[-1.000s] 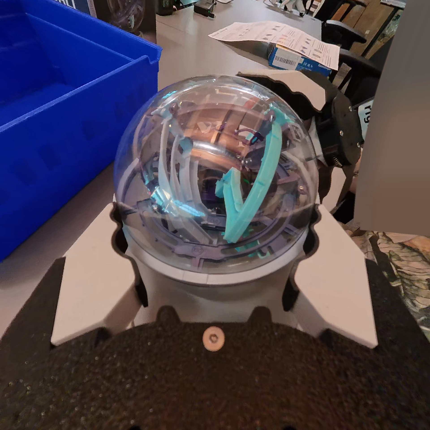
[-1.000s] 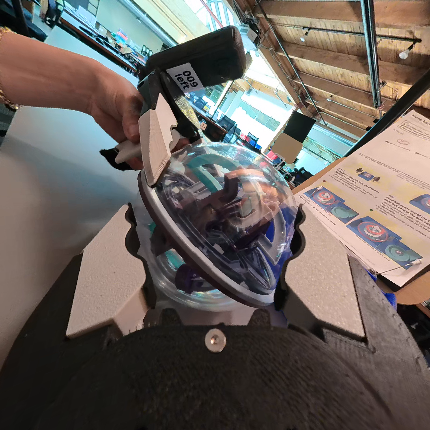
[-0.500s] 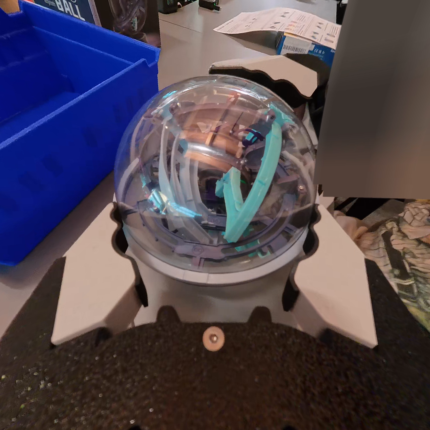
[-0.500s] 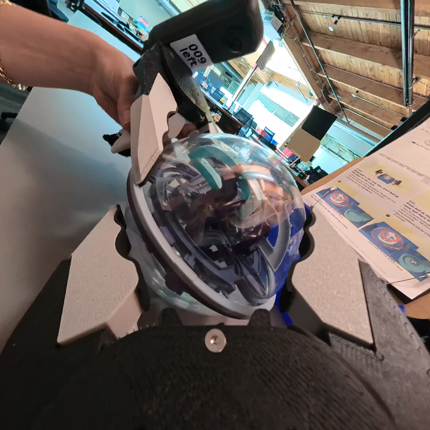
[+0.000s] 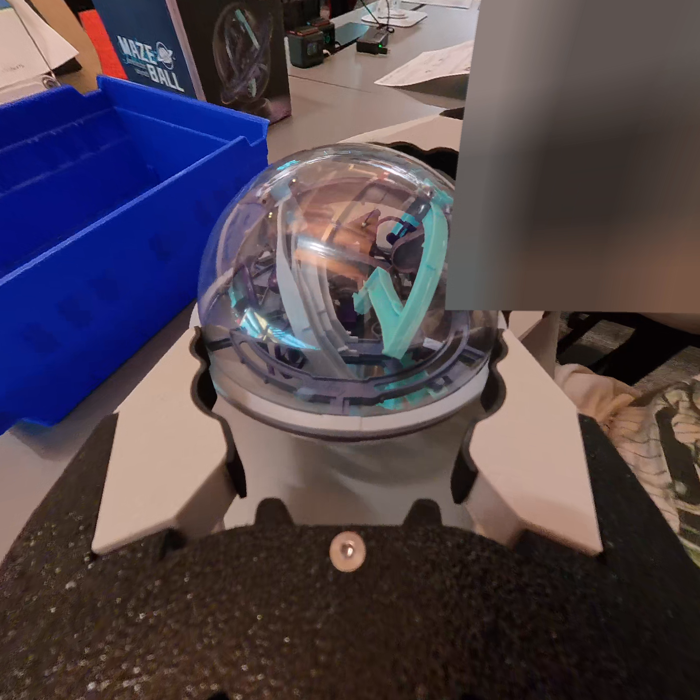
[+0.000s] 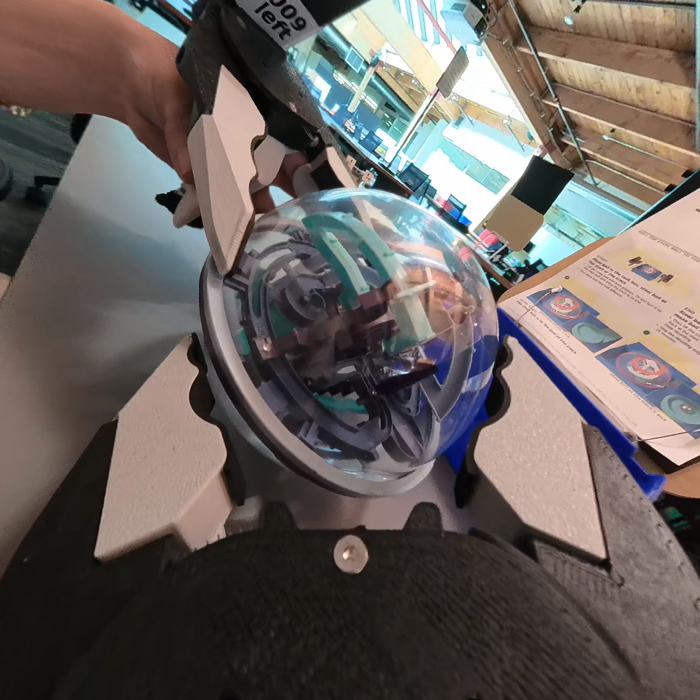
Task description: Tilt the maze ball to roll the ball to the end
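Tilting slowly suits this step: my left gripper (image 5: 346, 382) and right gripper (image 6: 350, 394) both pinch the maze ball (image 5: 341, 280), lifted over the table (image 5: 378, 110). Near left, the blue bin (image 5: 113, 235) crowds my swing; far side lies freer. I cannot spot the tiny steel ball.

Steel ball unseen inside the clear plastic maze sphere (image 5: 341, 288).
Sphere's right shoulder covered by a blur patch; blue plastic bin (image 5: 94, 235) cut off at left edge; illustrated instruction sheet (image 6: 625, 341) cropped at right.
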The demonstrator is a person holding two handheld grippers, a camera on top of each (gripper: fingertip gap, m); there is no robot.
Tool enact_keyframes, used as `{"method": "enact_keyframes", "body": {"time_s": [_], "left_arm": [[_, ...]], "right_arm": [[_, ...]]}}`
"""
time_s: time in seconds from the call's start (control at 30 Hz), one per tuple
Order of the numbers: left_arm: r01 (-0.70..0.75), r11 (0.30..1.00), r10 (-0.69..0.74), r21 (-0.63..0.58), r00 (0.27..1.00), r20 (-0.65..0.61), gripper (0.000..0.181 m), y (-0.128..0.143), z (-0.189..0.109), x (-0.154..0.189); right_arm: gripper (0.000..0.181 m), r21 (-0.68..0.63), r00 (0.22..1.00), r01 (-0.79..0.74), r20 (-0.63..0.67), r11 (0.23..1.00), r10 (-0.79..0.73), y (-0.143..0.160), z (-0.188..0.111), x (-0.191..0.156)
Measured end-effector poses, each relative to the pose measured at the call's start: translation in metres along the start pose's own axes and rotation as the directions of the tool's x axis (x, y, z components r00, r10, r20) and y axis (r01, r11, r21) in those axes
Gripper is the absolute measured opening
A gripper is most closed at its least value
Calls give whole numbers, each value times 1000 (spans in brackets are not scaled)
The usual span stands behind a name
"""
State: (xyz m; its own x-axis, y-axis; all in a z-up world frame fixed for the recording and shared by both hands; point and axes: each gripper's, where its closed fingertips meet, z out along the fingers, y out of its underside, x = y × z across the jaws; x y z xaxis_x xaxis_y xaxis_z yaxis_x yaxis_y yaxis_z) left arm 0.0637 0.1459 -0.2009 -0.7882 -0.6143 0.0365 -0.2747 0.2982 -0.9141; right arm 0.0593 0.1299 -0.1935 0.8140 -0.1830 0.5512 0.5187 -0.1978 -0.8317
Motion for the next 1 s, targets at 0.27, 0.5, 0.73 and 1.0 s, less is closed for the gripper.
{"method": "enact_keyframes", "body": {"time_s": [0.27, 0.5, 0.73, 1.0], "left_arm": [[134, 989, -129, -57, 989, 75, 140, 8, 11, 8], [80, 996, -77, -40, 994, 72, 135, 2, 10, 6], [-66, 998, 66, -6, 998, -3, 130, 4, 9, 5], [-67, 996, 68, 52, 998, -17, 122, -3, 8, -1]], "right_arm": [[151, 10, 1000, -5, 14, 1000, 5, -10, 1, 5], [152, -35, 997, -54, 51, 998, 55, 4, -3, 15], [152, -14, 981, -145, 126, 989, 146, 13, -10, 24], [152, -17, 972, -160, 171, 987, 161, 15, -10, 26]]}}
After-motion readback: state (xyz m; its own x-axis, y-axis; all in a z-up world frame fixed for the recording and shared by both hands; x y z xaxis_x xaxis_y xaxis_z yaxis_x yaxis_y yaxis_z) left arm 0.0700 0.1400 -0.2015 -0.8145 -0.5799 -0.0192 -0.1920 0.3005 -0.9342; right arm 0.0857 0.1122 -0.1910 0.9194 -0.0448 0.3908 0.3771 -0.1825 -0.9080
